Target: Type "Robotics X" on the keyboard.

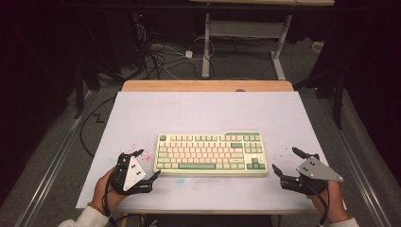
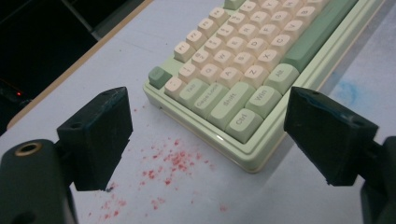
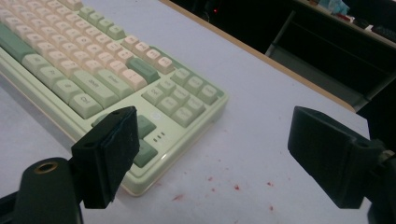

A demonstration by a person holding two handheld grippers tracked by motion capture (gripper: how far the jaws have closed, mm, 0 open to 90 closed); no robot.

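Note:
A pale green keyboard (image 1: 211,152) with cream and green keys lies flat in the middle of the white table mat. My left gripper (image 1: 148,165) hovers just off its left end, jaws wide open with nothing between them; the left gripper view has the keyboard's near left corner (image 2: 243,116) lying between the jaws. My right gripper (image 1: 286,160) is off the keyboard's right end, also open and holding nothing. In the right gripper view the keyboard's right corner (image 3: 154,107) sits ahead of the left jaw.
The white mat (image 1: 203,113) covers a wooden table whose far edge (image 1: 208,85) shows. Red specks (image 2: 173,163) and a faint blue smudge (image 2: 348,91) mark the mat. Beyond the table stand another desk's legs (image 1: 206,47) and floor cables (image 1: 156,56).

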